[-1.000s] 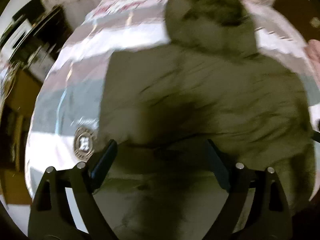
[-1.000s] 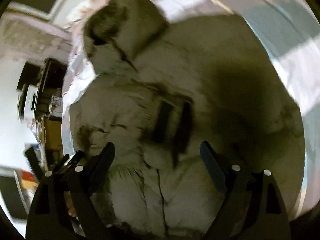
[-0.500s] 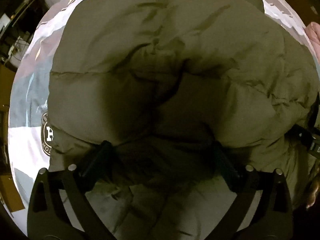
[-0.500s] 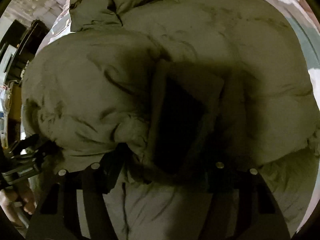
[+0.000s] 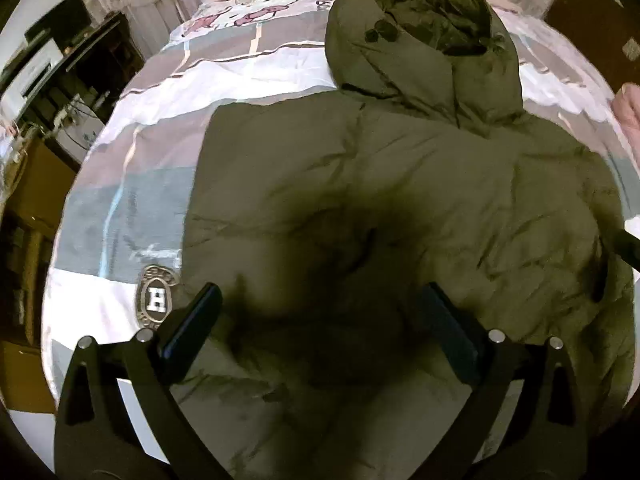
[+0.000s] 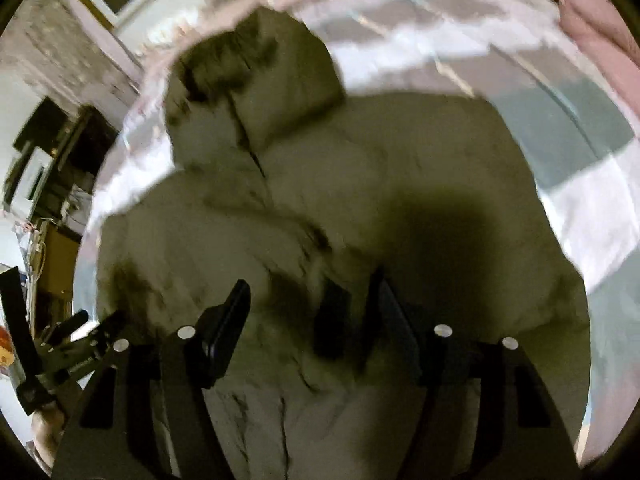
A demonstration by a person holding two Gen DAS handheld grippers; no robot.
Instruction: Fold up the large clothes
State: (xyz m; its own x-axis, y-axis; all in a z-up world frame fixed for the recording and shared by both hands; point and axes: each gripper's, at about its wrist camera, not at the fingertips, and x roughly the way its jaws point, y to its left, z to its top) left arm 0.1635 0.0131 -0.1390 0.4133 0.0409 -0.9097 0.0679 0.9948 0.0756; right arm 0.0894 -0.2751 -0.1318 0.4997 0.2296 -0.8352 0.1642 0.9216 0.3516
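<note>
Olive-green quilted puffer jacket (image 5: pixel 400 200) lies spread on a bed, its hood (image 5: pixel 420 48) pointing toward the far end where pink bedding is piled, its puffy body covering much of the grey, white and pale-blue checked bedspread (image 5: pixel 152 152). Seen from the left wrist camera, the black two-finger left gripper (image 5: pixel 320 312) hangs above the jacket's near part with its fingers spread wide and nothing between them; a dark shadow falls on the fabric ahead of it. An oval crest badge with a white letter H (image 5: pixel 155 300) shows on the bedspread just beside the jacket's left edge. In the blurred right wrist view, the black two-finger right gripper (image 6: pixel 312 304) also stands parted over the jacket (image 6: pixel 400 168), gripping no cloth, with the left gripper (image 6: pixel 72 344) visible at the garment's far left edge. Dark shelving (image 5: pixel 60 72) stands beside the bed.
</note>
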